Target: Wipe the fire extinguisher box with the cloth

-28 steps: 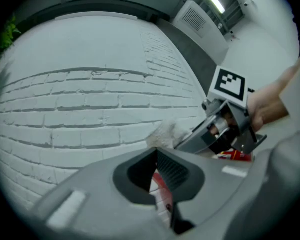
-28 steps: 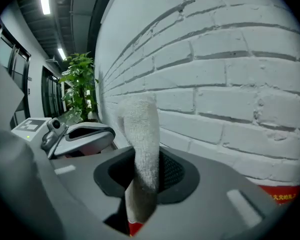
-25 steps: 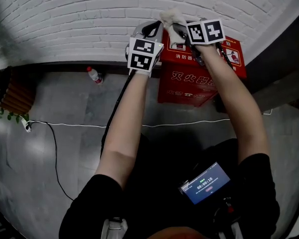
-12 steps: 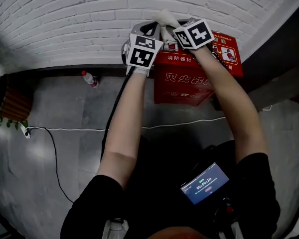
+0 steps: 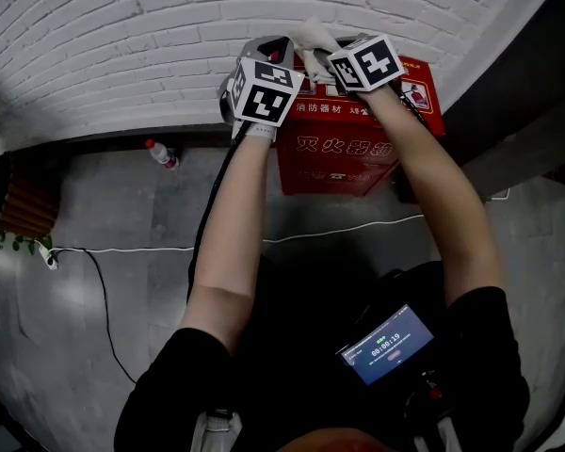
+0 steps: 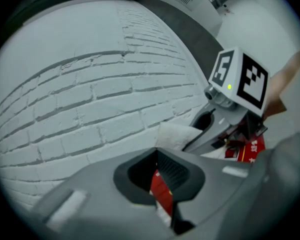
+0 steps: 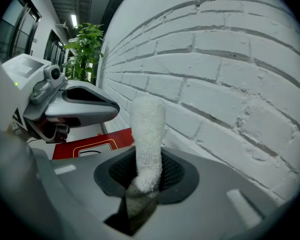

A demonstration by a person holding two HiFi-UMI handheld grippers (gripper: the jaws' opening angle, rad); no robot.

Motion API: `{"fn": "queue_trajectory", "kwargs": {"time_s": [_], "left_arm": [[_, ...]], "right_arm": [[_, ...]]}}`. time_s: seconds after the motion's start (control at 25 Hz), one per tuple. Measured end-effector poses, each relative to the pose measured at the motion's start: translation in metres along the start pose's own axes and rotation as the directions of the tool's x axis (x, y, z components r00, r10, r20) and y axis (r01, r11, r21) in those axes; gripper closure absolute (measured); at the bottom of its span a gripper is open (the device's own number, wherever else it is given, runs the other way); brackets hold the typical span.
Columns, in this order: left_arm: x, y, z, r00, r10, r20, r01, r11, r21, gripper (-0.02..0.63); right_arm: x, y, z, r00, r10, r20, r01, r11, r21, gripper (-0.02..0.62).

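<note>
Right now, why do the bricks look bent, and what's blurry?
Head view: the brick wall bows into arcs from the wide lens. Left gripper view: bricks are crisp, the grey jaws close to the lens are soft. Right gripper view: the cloth is sharp, the frame edges fade to black.

A white-painted brick wall rose above a grey concrete floor. A small clear plastic bottle with a red cap lay at the foot of the wall. A thin white cable crossed the floor toward a white power strip, with a black cable curving near it. A green leafy plant stood farther along the wall.
</note>
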State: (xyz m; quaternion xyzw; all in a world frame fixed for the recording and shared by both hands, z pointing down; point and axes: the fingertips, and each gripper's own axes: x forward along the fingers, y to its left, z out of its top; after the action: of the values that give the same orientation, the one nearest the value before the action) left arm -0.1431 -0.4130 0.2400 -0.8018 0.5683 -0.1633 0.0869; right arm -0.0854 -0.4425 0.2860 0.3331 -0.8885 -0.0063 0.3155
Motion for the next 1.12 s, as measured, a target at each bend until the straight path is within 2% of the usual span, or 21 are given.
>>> {"fn": "queue_trajectory", "kwargs": {"time_s": [0.2, 0.52, 0.8, 0.92, 1.12], "left_arm": [[-0.007, -0.007, 0.032, 1.000, 0.003, 0.024, -0.004, 1.000, 0.011, 0.606], [0.018, -0.074, 0.060, 0.994, -0.097, -0.042, 0.100, 0.991, 0.089, 0.606], [0.044, -0.139, 0.068, 0.975, -0.182, -0.127, 0.195, 0.975, 0.103, 0.604], [0.051, -0.156, 0.071, 0.970, -0.201, -0.133, 0.215, 0.972, 0.097, 0.604], [0.056, -0.175, 0.076, 0.965, -0.226, -0.135, 0.240, 0.966, 0.099, 0.604]], "right_arm": [[-0.016, -0.018, -0.016, 0.999, -0.023, -0.032, 0.023, 1.000, -0.005, 0.502], [-0.043, -0.059, -0.046, 0.996, -0.078, -0.051, 0.080, 0.996, 0.046, 0.502], [-0.077, -0.099, -0.080, 0.984, -0.155, -0.086, 0.159, 0.986, 0.041, 0.502], [-0.091, -0.122, -0.095, 0.974, -0.199, -0.106, 0.203, 0.979, 0.030, 0.502], [-0.113, -0.154, -0.118, 0.961, -0.242, -0.130, 0.253, 0.964, 0.075, 0.502]]}}
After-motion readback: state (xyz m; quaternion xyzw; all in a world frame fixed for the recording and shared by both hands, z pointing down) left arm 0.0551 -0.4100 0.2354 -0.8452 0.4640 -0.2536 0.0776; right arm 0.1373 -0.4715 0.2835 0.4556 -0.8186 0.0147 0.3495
